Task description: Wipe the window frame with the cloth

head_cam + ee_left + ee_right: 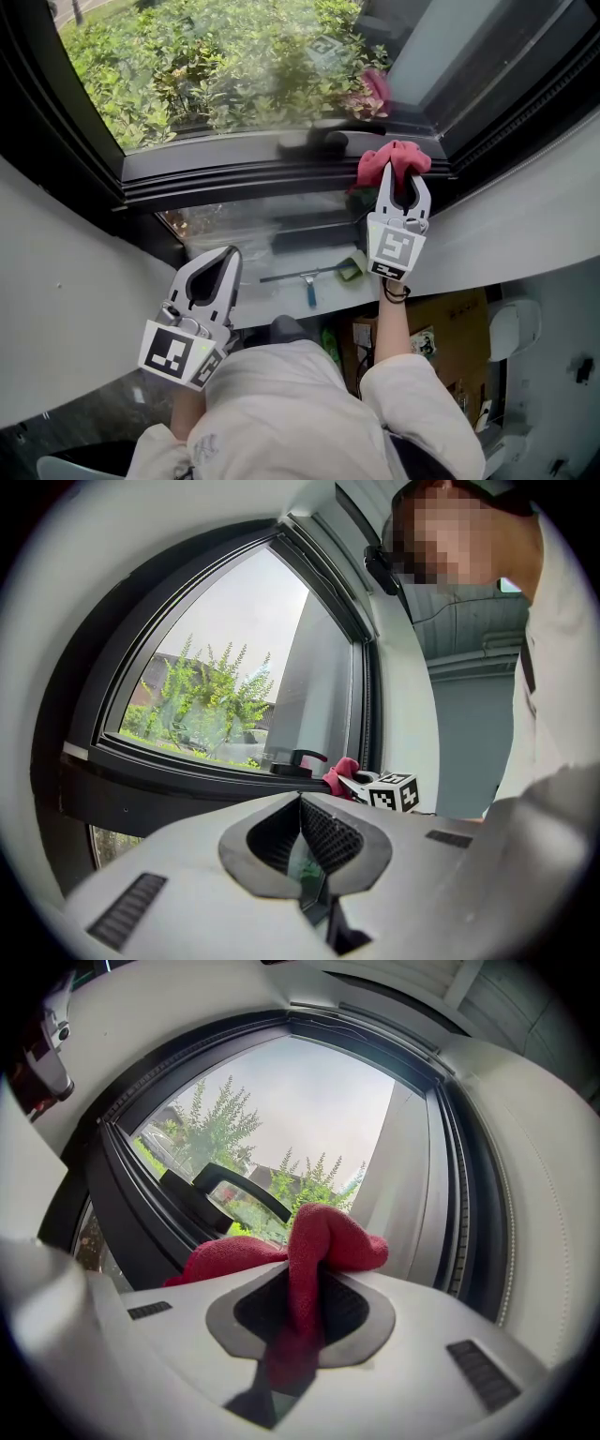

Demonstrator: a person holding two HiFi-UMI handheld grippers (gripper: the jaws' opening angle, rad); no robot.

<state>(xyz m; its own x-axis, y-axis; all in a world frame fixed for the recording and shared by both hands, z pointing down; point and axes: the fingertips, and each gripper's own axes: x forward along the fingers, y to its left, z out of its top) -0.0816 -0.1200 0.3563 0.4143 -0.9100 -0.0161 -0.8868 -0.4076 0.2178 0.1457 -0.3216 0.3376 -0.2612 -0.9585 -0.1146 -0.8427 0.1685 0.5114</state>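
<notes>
A dark window frame [234, 173] overlooks green shrubs. At its far right the right gripper [403, 178] pinches the red cloth [389, 159] at the rail. It is best to press evenly and sweep left. The left gripper [225, 261] hangs near, jaws together, empty.

This is an indoor room at a large window, though whether home or office cannot be told. A dark window frame [281, 176] with a black lever handle [314, 141] runs just ahead of the right gripper [402, 178], with green shrubs [216, 66] beyond the glass. Behind that gripper, lower down, are a blue-handled squeegee [312, 277] and a brown cardboard box [459, 342].
</notes>
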